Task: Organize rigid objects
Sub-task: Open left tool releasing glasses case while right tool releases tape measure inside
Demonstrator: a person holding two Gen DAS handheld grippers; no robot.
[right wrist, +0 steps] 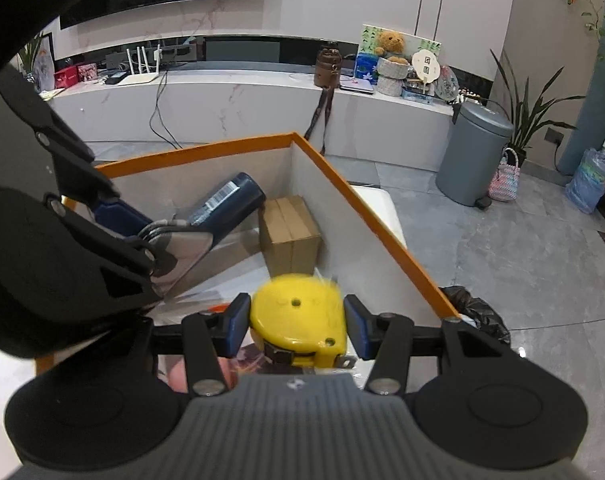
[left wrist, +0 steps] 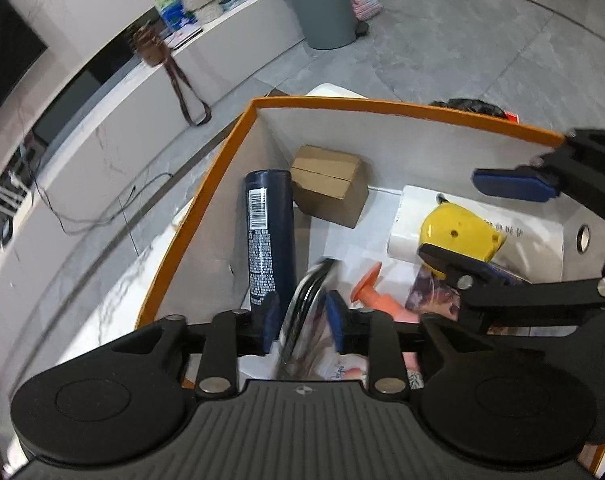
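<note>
Right gripper (right wrist: 298, 326): blue pads clamped on both flat sides of the yellow tape measure (right wrist: 300, 320), a hard glossy plastic case with rounded top, screw holes and a metal tab at the front. It is held inside the orange-rimmed box (right wrist: 206, 146), above the floor of the box.

Left gripper (left wrist: 302, 316): fingers apart, with a blurred shiny metal piece (left wrist: 308, 292) between the pads; cannot tell if either pad touches it.

In the box, which has grey matte inner walls: a dark blue cylindrical bottle (left wrist: 268, 236) with barcode label leaning on the left wall, a small brown cardboard carton (left wrist: 328, 184) in the far corner, an orange plastic piece (left wrist: 368, 290), and a flat white box (left wrist: 406, 220) beneath the tape measure.
</note>
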